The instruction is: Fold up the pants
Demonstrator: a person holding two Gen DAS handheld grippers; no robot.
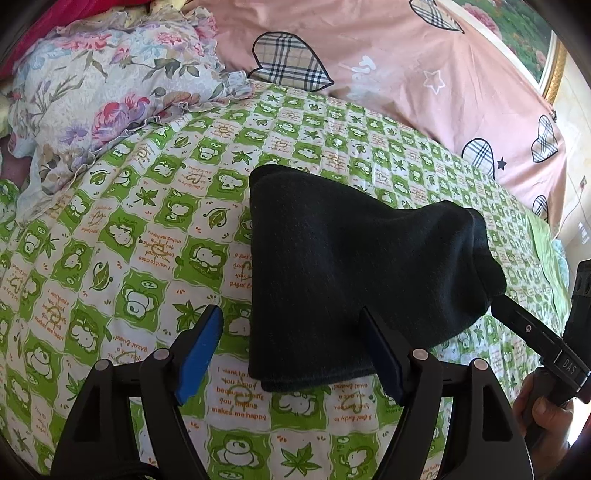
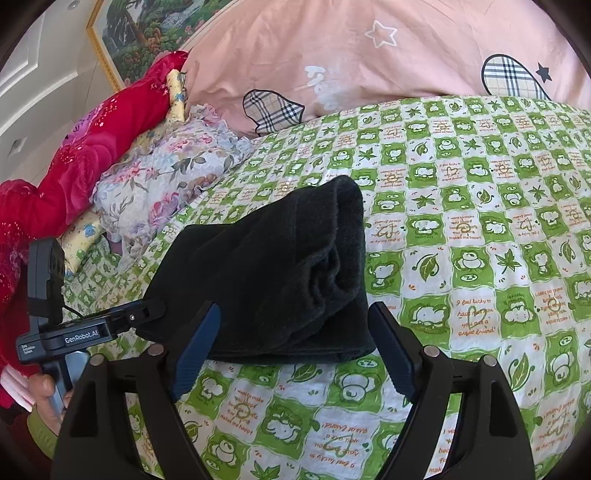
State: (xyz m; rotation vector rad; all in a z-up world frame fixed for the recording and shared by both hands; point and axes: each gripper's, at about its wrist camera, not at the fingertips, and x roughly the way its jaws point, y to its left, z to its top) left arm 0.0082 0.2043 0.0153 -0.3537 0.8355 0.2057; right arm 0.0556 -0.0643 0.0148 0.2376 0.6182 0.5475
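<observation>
The dark pants point(image 1: 351, 258) lie folded into a thick bundle on the green-and-white checked bedsheet point(image 1: 129, 258). My left gripper point(image 1: 291, 314) is open; the bundle's near left corner sits between its blue pads without being pressed. In the right wrist view the pants point(image 2: 277, 266) show their stacked layers at the right end. My right gripper point(image 2: 294, 308) is open too, straddling the bundle's near edge with the pads clear of the cloth. The fingers point(image 1: 517, 317) of the right tool reach the bundle's right side, and the left tool's fingers point(image 2: 147, 310) touch its left side.
A floral pillow point(image 1: 110, 92) lies at the back left and a pink quilt with plaid hearts point(image 1: 406, 74) runs across the back. A red blanket point(image 2: 92, 147) is piled at the left below a framed picture point(image 2: 147, 29). A hand point(image 1: 543, 413) holds each tool.
</observation>
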